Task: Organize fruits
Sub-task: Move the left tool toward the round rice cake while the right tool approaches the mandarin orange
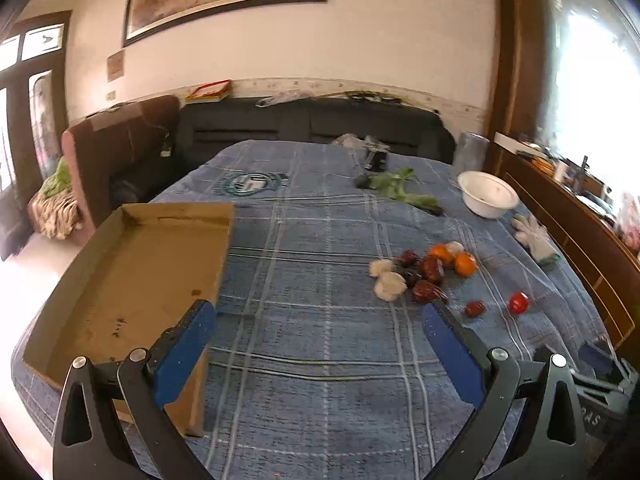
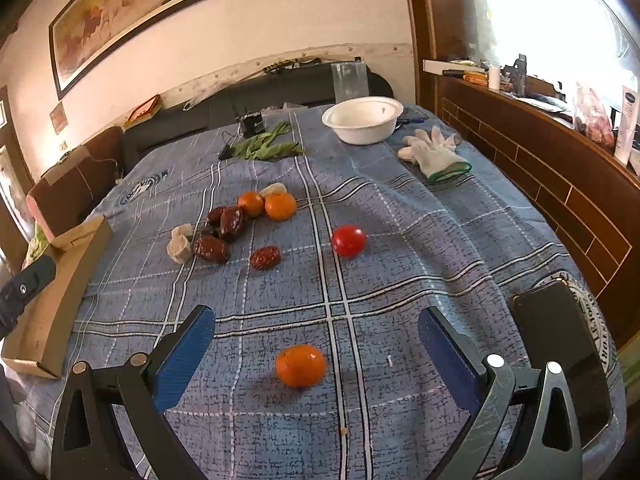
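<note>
Right hand-held gripper (image 2: 316, 322) spread wide, nothing held, lined up w/ lone orange (image 2: 300, 365) just ahead btwn fingers, prob next pick. Left hand-held gripper (image 1: 320, 316) also released, beside cardboard tray (image 1: 132, 280) at its left, likely drop spot. Fruit pile (image 1: 424, 274) ahead-right.

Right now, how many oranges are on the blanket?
3. One orange lies alone between the right gripper's fingers; two oranges sit side by side in the fruit pile. None look hidden.
</note>
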`<state>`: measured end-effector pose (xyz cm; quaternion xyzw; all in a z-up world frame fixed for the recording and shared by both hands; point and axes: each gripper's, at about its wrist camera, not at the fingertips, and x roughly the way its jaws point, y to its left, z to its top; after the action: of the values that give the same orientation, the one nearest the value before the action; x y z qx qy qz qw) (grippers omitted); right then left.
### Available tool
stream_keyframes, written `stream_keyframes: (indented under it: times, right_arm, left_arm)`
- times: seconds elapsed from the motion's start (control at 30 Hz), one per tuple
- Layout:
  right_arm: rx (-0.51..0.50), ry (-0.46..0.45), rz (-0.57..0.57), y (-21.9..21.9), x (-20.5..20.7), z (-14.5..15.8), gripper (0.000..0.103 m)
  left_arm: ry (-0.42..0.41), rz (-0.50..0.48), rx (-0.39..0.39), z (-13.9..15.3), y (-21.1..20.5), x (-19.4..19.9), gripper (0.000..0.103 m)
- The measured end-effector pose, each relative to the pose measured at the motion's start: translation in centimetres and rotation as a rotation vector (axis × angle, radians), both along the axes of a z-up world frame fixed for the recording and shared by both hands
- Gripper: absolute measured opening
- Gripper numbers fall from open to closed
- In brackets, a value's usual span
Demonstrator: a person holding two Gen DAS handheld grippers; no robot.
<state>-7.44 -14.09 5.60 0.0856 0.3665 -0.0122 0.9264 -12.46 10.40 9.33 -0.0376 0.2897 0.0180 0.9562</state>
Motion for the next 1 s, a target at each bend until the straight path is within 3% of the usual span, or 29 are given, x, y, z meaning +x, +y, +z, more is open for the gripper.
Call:
stream_keyframes:
  times: [0.13, 0.27, 0.33, 0.43, 0.57, 0.63, 0.83, 1.0]
  right_arm:
    - [0.015, 0.017, 0.012, -0.7, 0.2, -0.1, 0.103]
    - [0.005, 0.029, 0.027, -1.7, 0.1, 0.1, 0.103]
    - [0.0, 0.038, 0.048, -1.7, 0.1, 0.0, 0.103]
    - [0.006, 0.058, 0.102, -1.1, 0.3, -0.2, 0.1]
    - [-0.009, 0.092, 0.178, 0.6, 0.8, -0.7, 0.09]
    - [-0.034, 0.114, 0.209, 1.5, 1.1, -1.2, 0.081]
    - [-0.033, 0.17, 0.223, 1.4, 1.9, -2.6, 0.074]
    - [-0.021, 0.213, 0.227, 0.8, 2.3, -3.6, 0.068]
  left_arm:
    - [-0.068, 0.056, -0.02, 1.4, 2.5, -0.1, 0.103]
    - [-0.085, 0.02, -0.088, 1.8, 4.6, 0.9, 0.103]
    - [-0.045, -0.007, -0.143, 1.2, 5.0, 2.4, 0.103]
    - [0.012, -0.068, -0.165, 0.2, 4.0, 4.2, 0.103]
    - [0.093, -0.156, -0.087, -1.8, 0.1, 6.9, 0.103]
    - [0.143, -0.221, -0.066, -3.1, -1.9, 8.6, 0.102]
    - [0.292, -0.282, -0.085, -7.1, -3.9, 13.1, 0.077]
    - [0.323, -0.302, -0.121, -8.3, -3.9, 14.7, 0.071]
